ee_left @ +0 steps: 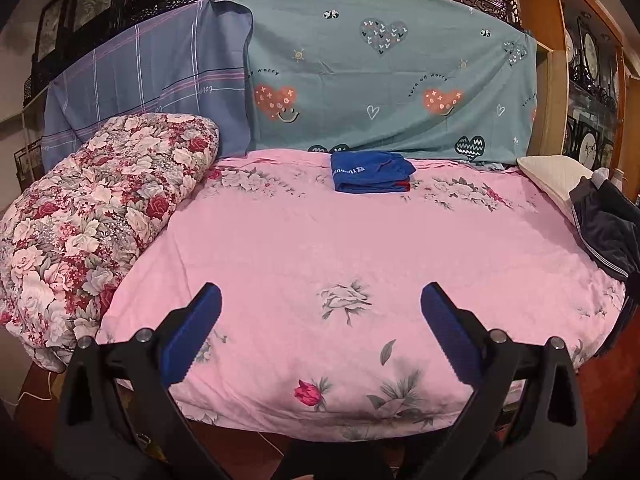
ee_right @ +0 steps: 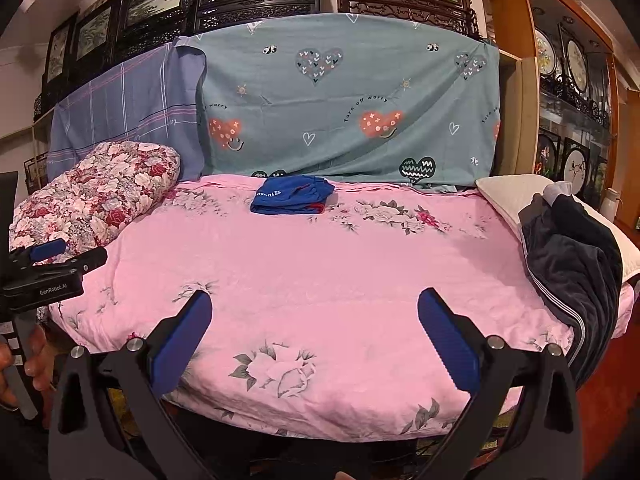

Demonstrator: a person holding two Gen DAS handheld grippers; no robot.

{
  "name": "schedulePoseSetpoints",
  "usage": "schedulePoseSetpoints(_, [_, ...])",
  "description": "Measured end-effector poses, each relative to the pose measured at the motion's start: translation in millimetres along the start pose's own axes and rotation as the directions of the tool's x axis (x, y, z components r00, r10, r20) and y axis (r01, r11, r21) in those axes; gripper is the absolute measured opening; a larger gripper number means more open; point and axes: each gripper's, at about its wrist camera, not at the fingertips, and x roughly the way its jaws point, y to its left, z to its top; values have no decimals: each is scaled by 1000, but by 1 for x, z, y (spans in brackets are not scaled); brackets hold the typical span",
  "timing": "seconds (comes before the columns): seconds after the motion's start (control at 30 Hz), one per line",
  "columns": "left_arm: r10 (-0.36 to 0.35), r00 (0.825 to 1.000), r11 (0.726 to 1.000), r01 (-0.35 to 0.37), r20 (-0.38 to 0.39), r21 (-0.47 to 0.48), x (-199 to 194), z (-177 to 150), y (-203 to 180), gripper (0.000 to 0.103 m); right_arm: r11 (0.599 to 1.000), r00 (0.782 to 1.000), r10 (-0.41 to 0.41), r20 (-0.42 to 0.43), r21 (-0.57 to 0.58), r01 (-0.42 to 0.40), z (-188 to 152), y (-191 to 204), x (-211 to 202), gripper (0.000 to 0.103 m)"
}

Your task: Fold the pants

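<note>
A folded blue garment (ee_left: 372, 171) lies at the far middle of the pink flowered bed (ee_left: 320, 248); it also shows in the right wrist view (ee_right: 294, 195). Dark navy pants (ee_right: 572, 272) with white side stripes lie crumpled at the bed's right edge, partly on a cream pillow (ee_right: 508, 196); they show in the left wrist view (ee_left: 608, 232) too. My left gripper (ee_left: 320, 300) is open and empty above the bed's near edge. My right gripper (ee_right: 314, 304) is open and empty, also over the near edge. The left gripper shows at the left of the right wrist view (ee_right: 52, 256).
A rolled red-and-white flowered quilt (ee_left: 92, 216) fills the bed's left end. Teal heart-print (ee_left: 384, 72) and blue plaid (ee_left: 148, 80) sheets hang behind the bed. Dark carved screens and a wooden display cabinet (ee_right: 568, 80) stand behind and to the right.
</note>
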Motion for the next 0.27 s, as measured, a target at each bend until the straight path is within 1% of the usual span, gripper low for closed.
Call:
schedulePoseSetpoints(0.13, [10,999,1000,-10,-38,-3,10,-1,1,101,1000,1000,0,-2,5,0,-2,-1,2,102])
schedulePoseSetpoints(0.27, [14,999,1000,-14,-38,1,11,-3,-1,101,1000,1000,-1,-9,9,1,-3,-3,5,102])
